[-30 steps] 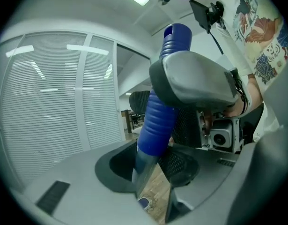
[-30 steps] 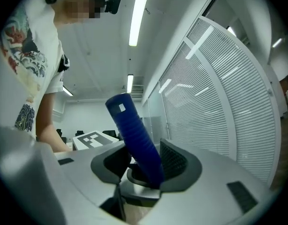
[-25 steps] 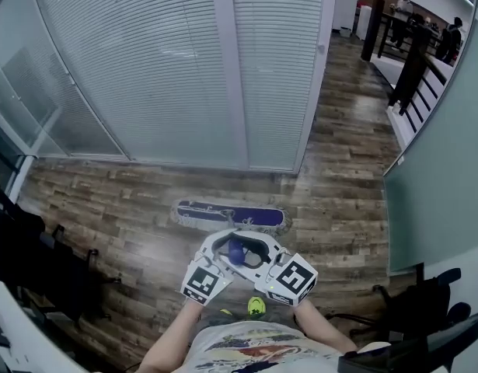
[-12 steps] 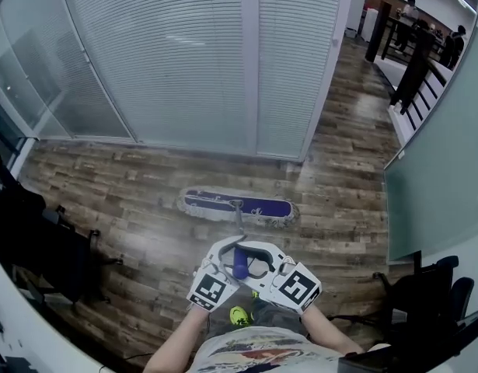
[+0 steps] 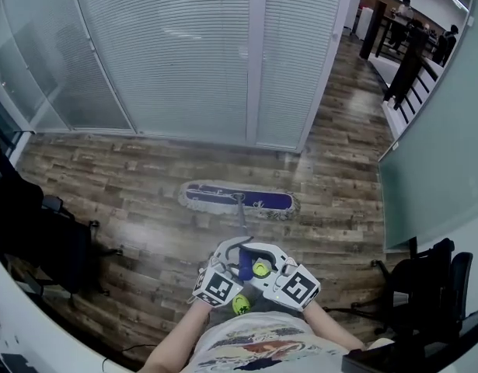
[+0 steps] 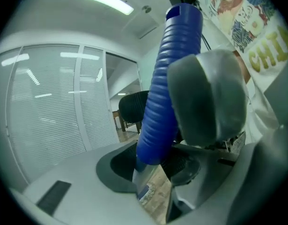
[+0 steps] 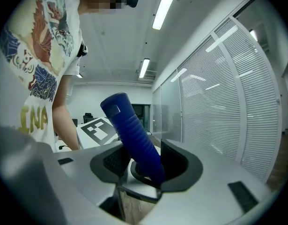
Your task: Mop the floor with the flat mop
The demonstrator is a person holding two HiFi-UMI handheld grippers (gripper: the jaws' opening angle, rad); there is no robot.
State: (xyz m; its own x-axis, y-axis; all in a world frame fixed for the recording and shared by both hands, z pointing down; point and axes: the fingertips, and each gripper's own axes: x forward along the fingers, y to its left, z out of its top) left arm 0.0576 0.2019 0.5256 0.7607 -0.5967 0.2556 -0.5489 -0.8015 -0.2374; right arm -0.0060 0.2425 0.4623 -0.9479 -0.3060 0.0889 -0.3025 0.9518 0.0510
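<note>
Flat mop is being held by its ribbed blue grip, which is standing between the jaws of both claws at once. The right claw is closing partway onto it, its pads pressing the grip from either side. The left claw is taking the same blue section from the opposite side. Its jaws have just been widening, but the grip is sitting between them against the pads, so I judge the hold eased, not let go. Two claws facing each other on one pole are giving it leverage, one steadying and one steering.

Outward from the claws, the thin metal shaft is sloping forward and down to the mop head. The head is lying flat on the wood floor well ahead of both claws, crosswise to the shaft. That slope is probably keeping the pad pressed down.

Beyond the head, a blind-covered glass wall is closing off the far edge. Dark chairs are crowding the left claw's side. A frosted partition and another chair are hemming in the right claw's side. Bare boards are lying between head and claws and to either side of the head, so pulling and sideways strokes are looking freest.
</note>
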